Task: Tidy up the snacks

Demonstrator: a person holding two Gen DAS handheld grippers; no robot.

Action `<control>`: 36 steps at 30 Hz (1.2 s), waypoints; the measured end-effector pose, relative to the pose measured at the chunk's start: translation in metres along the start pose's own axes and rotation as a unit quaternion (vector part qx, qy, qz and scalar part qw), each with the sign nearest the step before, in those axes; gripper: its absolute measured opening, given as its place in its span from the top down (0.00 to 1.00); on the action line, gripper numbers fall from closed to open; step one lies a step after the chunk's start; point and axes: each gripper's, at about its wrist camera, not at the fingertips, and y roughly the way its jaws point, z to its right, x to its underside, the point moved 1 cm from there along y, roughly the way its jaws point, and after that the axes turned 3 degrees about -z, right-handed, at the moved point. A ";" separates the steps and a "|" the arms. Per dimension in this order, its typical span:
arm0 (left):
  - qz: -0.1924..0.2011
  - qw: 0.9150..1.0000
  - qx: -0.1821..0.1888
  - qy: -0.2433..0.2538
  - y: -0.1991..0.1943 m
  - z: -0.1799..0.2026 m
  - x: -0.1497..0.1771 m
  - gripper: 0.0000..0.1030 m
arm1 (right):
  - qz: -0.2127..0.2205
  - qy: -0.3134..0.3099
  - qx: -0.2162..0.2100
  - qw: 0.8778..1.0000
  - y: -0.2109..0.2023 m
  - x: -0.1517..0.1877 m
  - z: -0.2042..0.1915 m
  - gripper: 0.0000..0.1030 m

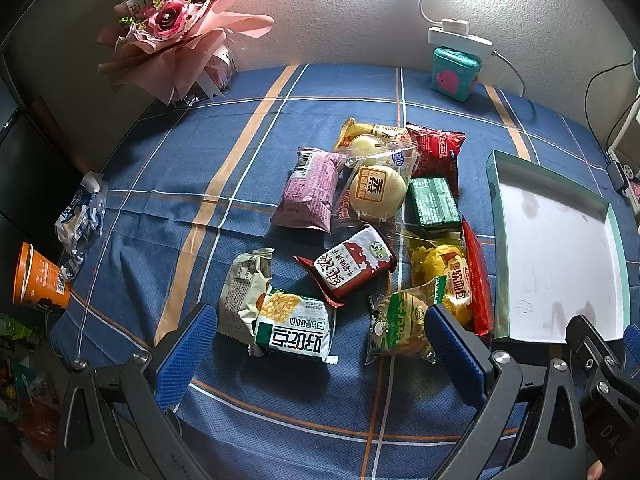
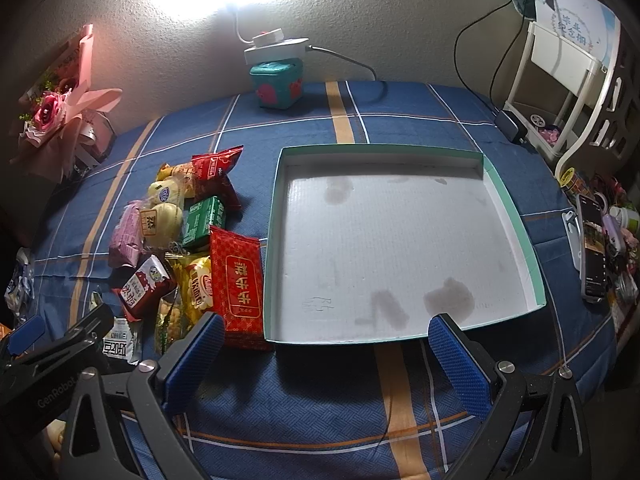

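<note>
Clearly, both tools are held with jaws spread wide and nothing between them. The left gripper is poised low over the near edge of the snack pile, just above a green-and-white packet on the blue checked tablecloth. The right gripper is positioned at the near rim of the shallow tray, whose white floor is stained and bare. The snacks are heaped just beside the tray's left wall, a red packet touching it. A pink bouquet is seen against the wall.
</note>
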 end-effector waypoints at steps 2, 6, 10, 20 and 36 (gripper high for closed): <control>0.000 1.000 0.000 -0.001 0.000 -0.001 0.001 0.00 | -0.001 -0.001 0.000 1.000 0.000 0.000 -0.001 0.00; -0.002 1.000 0.003 -0.009 0.002 -0.006 0.000 0.00 | -0.001 -0.003 -0.005 1.000 0.000 -0.002 -0.003 0.00; -0.011 0.999 -0.009 -0.040 0.008 -0.025 -0.006 0.00 | -0.002 -0.008 -0.031 0.999 0.002 -0.004 -0.010 0.00; -0.077 0.984 -0.010 -0.159 0.055 -0.100 -0.001 0.00 | -0.061 -0.029 -0.135 0.988 0.034 -0.009 -0.063 0.05; -0.108 0.973 0.032 -0.199 0.101 -0.134 -0.005 0.00 | -0.118 -0.070 -0.194 0.971 0.065 0.003 -0.119 0.53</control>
